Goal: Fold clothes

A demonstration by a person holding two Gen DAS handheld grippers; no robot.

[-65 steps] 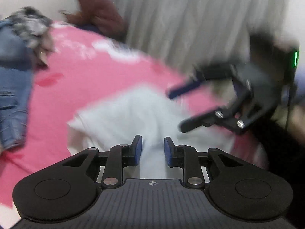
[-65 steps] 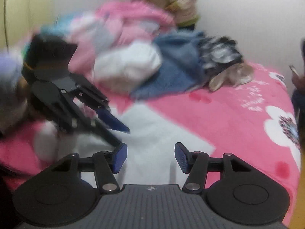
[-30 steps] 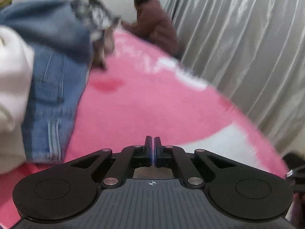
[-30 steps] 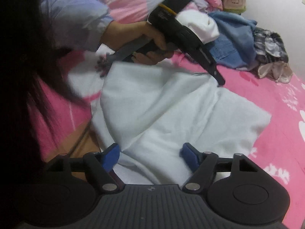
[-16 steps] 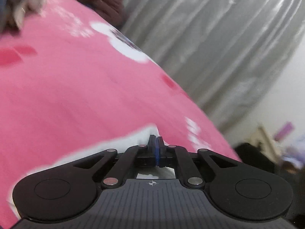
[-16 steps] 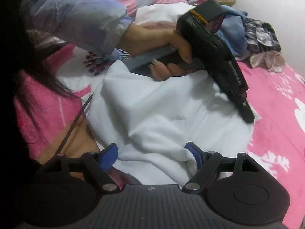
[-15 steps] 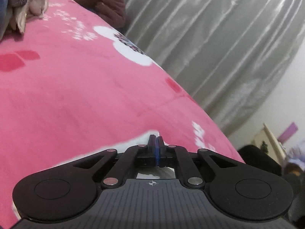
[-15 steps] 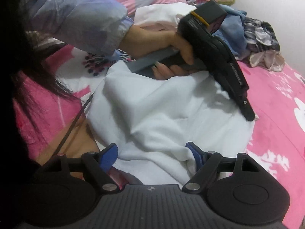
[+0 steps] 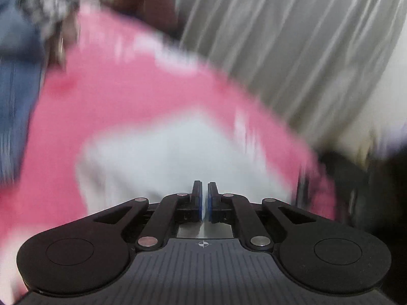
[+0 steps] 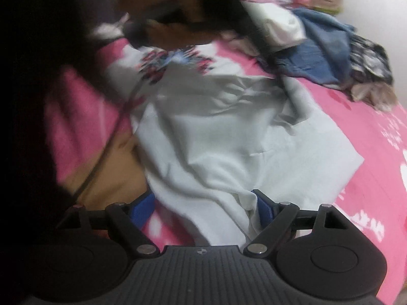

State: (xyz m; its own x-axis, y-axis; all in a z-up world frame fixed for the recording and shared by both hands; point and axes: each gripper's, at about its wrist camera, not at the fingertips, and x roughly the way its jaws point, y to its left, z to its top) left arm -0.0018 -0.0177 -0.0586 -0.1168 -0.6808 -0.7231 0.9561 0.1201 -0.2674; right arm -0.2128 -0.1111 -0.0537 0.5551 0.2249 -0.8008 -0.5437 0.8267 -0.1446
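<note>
Item: white garment (image 10: 229, 137), task piece. We find it spread and creased on the pink bedspread (image 10: 376, 132), near the middle of the right wrist view; its right edge lies flat, its near end bunches up between our right gripper's fingers.

Right gripper (image 10: 206, 203): jaws wide apart and just been opening; cloth lies between them and laps against the right pad, nothing clamped.

Left gripper (image 9: 204, 198): jaws together but for a sliver, no cloth between them; it hovers over the garment.

Surroundings: heap of clothes (image 10: 328, 56) at the far right, denim and a dark patterned piece among them, just beyond the garment's far corner. Grey curtain (image 9: 292, 40) runs along the bed's far right side in the left wrist view.

Obstructions: our left hand (image 10: 162, 7) and its tool cross the top of the right wrist view. A dark mass fills that view's left side; we cannot tell what it is.

Legibility: left wrist view is heavily blurred.

Open room: bare pink bedspread to the garment's right.
</note>
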